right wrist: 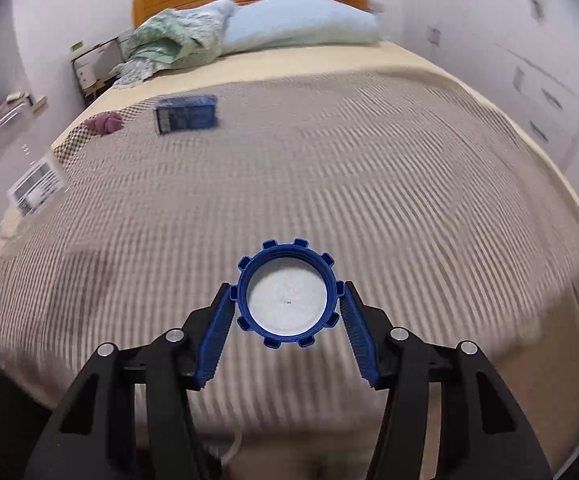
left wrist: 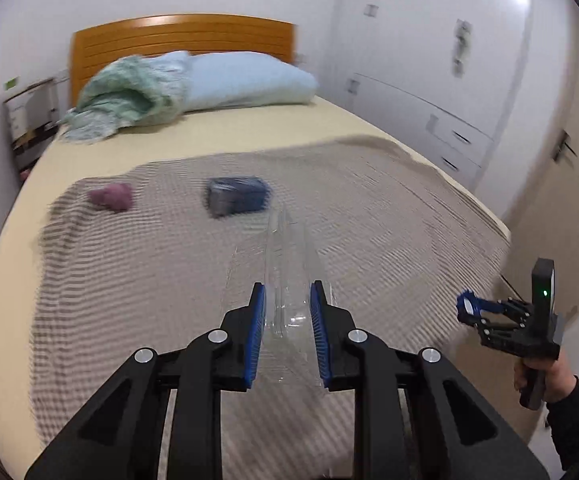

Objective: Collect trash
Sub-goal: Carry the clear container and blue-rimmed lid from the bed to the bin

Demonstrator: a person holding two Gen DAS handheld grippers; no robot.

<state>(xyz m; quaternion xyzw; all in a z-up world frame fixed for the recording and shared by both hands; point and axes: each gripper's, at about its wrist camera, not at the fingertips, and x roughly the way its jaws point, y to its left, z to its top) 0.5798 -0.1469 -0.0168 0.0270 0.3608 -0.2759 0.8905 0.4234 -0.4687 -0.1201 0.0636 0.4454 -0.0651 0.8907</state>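
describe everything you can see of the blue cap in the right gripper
The blue cap looks like hard plastic: a round ring with small square lugs spaced around its outer rim and a pale, whitish liner inside. Its open inner side faces the right wrist camera. It sits between the pads of the right gripper, pinched at its left and right edges and held in the air above the striped blanket. Nothing else touches it. From the left wrist view it appears small and blurred.

Bed w/ blanket: blue box, purple wad, pillows.
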